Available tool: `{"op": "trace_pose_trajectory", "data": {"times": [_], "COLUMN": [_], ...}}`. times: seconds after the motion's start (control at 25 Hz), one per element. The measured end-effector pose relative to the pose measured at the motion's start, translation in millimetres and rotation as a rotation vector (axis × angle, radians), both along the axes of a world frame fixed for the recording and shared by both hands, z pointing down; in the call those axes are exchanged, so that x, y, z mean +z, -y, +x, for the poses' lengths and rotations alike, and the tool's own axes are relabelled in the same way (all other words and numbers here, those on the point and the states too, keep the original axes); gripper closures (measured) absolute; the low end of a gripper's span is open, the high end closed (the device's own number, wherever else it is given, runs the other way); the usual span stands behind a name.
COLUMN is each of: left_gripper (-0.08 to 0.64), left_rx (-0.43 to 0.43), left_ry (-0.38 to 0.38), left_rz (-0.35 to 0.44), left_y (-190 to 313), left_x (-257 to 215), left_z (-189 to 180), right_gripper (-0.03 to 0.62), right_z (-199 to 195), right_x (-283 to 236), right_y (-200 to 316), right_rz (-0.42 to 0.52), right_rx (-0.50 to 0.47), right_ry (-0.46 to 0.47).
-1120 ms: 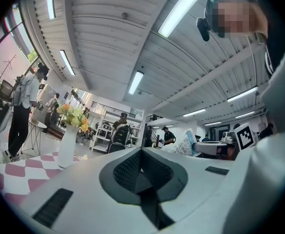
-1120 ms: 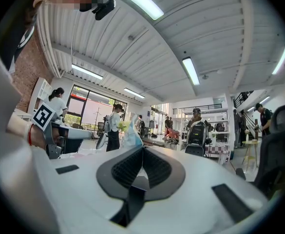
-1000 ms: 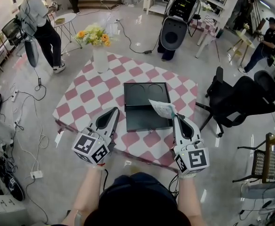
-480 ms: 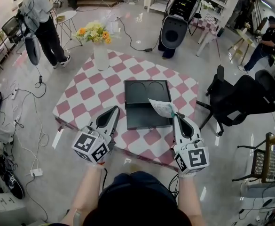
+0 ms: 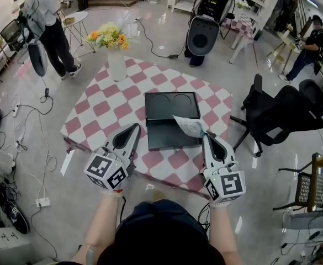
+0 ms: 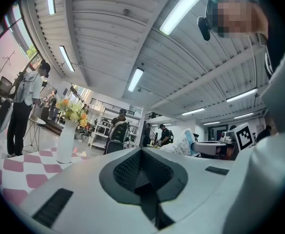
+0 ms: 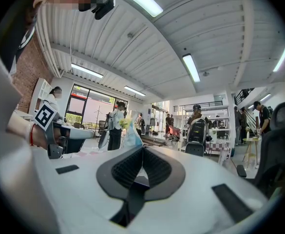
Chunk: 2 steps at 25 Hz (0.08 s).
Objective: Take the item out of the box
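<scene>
R gripper [image 5: 205, 136] pinches packet [image 5: 189, 127] at tip, over box [image 5: 165, 138] rt edge.

Two hand-held units are recorded. The left gripper [image 5: 134, 127] and right gripper [image 5: 205, 136] are cased in white, each with a black teardrop-shaped inset and dark ribbed pads [image 7: 119, 167]. The left cube [image 5: 109, 171] and right cube [image 5: 226, 186] are white, printed with black square markers. A dark top [image 5: 153, 213] is worn.

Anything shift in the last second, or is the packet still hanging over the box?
Nothing visibly moved. The right gripper stays shut on the packet, held above the right side of the open box. The left gripper stays shut and empty to the box's left.
</scene>
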<state>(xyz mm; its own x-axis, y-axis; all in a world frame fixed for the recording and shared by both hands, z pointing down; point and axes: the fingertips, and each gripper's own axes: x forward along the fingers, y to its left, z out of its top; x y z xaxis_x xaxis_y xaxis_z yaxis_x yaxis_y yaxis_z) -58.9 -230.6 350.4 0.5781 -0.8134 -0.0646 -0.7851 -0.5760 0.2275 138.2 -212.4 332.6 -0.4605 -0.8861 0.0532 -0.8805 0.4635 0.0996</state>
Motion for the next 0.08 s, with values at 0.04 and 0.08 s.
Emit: {"op": "trace_pose_trajectory", "data": {"times": [0.04,0.08], "left_gripper": [0.552,0.552], "left_rx": [0.001,0.002], "left_ry": [0.0,0.0], "left_rz": [0.0,-0.001], "left_y": [0.0,0.0], "left_x": [0.9,1.9], "left_z": [0.4,0.8], "right_gripper": [0.586,0.586], "right_z": [0.2,0.5], "right_x": [1.0,1.9], "right_y": [-0.3,-0.5], "right_rz": [-0.001,-0.001], "right_rx": [-0.001,-0.002], "right_ry": [0.0,0.0]}}
